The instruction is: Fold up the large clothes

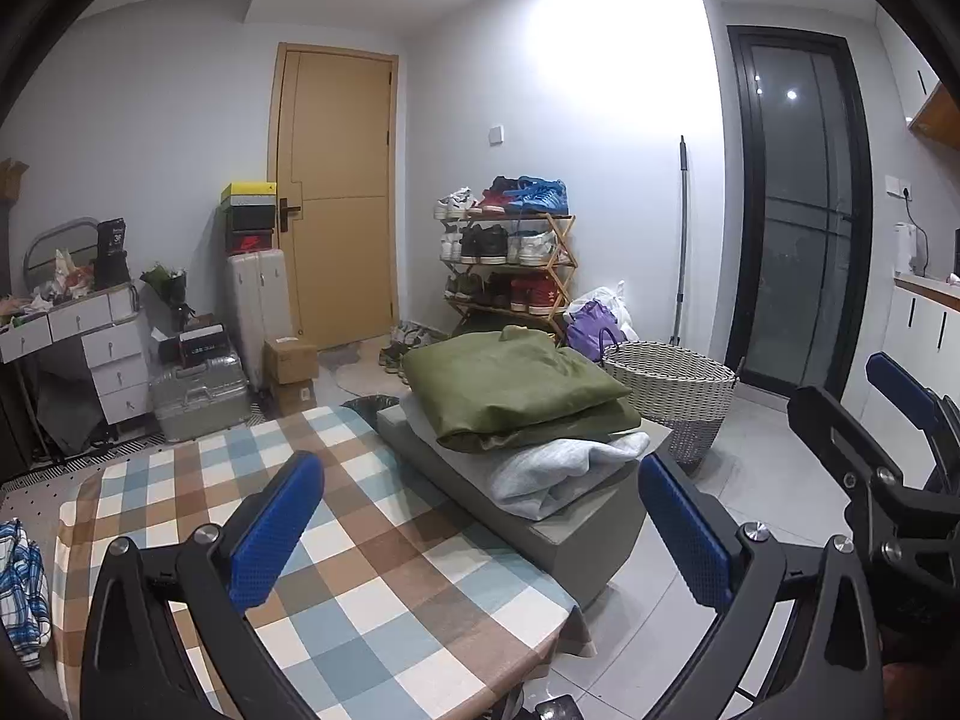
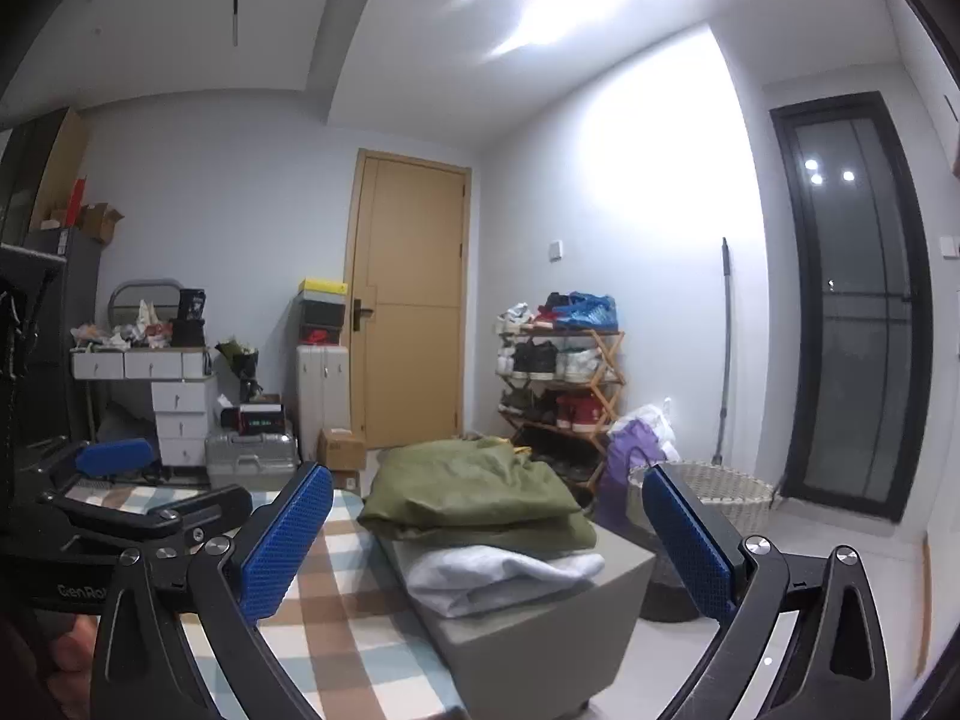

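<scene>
Clothes: folded olive-green garment sits atop a folded grey one on the grey ottoman, centre frame, beside the checked-cloth desk. Left gripper and right gripper both hover w/ fingers wide apart, holding nothing. Looks like between items; next garment probably the plaid shirt at lower left, needs spreading flat on desk.
</scene>
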A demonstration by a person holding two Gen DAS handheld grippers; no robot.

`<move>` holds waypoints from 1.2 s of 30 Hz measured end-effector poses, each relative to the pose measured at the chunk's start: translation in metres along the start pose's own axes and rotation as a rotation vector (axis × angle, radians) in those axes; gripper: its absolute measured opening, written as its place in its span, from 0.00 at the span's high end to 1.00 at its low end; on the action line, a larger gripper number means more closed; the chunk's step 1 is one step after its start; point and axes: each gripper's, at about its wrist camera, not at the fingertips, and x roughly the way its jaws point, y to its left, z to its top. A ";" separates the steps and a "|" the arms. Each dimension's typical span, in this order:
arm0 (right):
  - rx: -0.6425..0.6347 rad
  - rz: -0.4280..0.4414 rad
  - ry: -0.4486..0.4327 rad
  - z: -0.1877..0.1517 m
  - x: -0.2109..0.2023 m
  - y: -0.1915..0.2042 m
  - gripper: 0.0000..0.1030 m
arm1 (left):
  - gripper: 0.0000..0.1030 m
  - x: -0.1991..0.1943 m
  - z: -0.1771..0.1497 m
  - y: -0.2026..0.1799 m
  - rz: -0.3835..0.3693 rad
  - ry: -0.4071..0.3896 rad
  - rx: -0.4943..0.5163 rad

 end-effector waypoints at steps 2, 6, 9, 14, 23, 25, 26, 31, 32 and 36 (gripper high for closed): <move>0.008 0.001 0.000 0.000 -0.001 -0.001 0.00 | 0.01 0.001 0.000 0.002 0.004 0.004 -0.003; 0.012 -0.005 0.003 0.001 0.001 -0.004 0.00 | 0.01 0.002 0.000 0.004 0.004 0.009 -0.014; 0.028 -0.002 0.014 0.000 0.002 -0.007 0.00 | 0.01 0.002 0.000 0.004 0.014 0.008 -0.009; 0.059 -0.007 0.034 0.000 0.004 -0.014 0.00 | 0.01 0.001 0.001 0.002 0.011 0.005 -0.003; 0.081 -0.010 0.024 0.006 -0.004 -0.017 0.00 | 0.01 -0.004 0.005 0.003 -0.004 0.008 -0.007; 0.074 -0.009 0.017 0.006 -0.006 -0.016 0.00 | 0.01 -0.003 0.005 0.002 -0.008 0.011 0.001; 0.069 -0.010 0.013 0.007 -0.007 -0.015 0.00 | 0.01 -0.001 0.005 0.002 -0.007 0.015 0.002; 0.059 -0.002 0.012 0.006 -0.006 -0.014 0.00 | 0.01 0.001 0.005 -0.001 -0.011 0.020 0.001; 0.054 0.001 0.017 0.006 -0.006 -0.013 0.00 | 0.01 0.001 0.005 -0.001 -0.011 0.020 0.002; 0.053 0.001 0.028 0.006 -0.003 -0.014 0.00 | 0.01 -0.001 0.005 -0.002 -0.013 0.014 0.003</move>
